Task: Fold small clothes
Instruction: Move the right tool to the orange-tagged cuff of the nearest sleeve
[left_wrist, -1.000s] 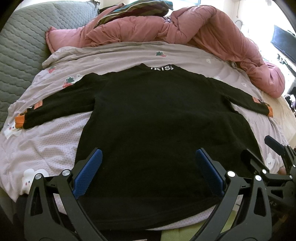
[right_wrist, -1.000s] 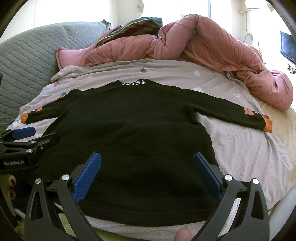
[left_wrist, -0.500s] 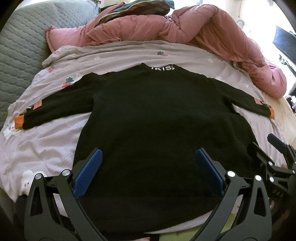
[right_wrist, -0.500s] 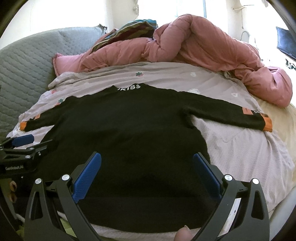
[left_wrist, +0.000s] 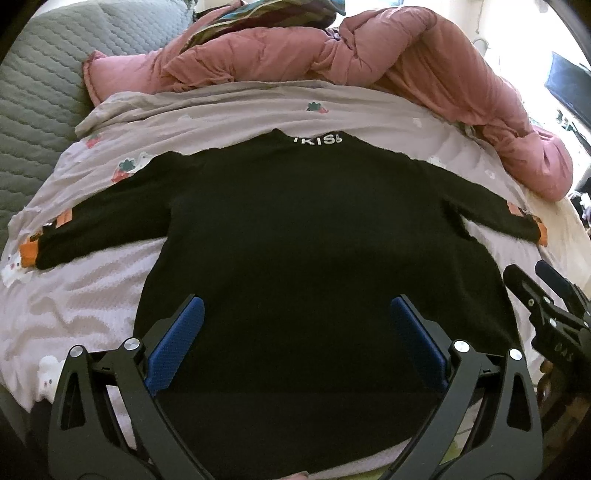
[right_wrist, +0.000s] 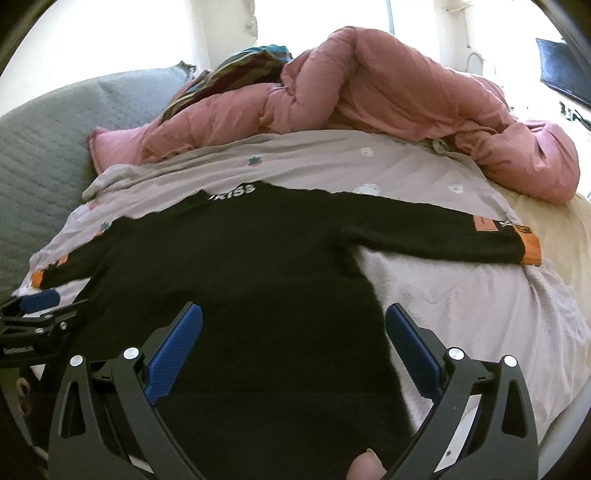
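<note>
1. The black sweater (left_wrist: 295, 229) lay flat on the bed sheet (left_wrist: 92, 280), hem at the near edge, sleeves spread toward both side edges
2. My left gripper (left_wrist: 295, 325) hovered spread wide over the hem, grasping nothing
3. My right gripper (right_wrist: 293, 332) was likewise released, empty

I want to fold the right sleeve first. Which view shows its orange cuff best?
The right wrist view: the orange cuff lies flat, whole and unobstructed at the sleeve's end. In the left wrist view the same cuff is a squeezed sliver near the edge.
</note>
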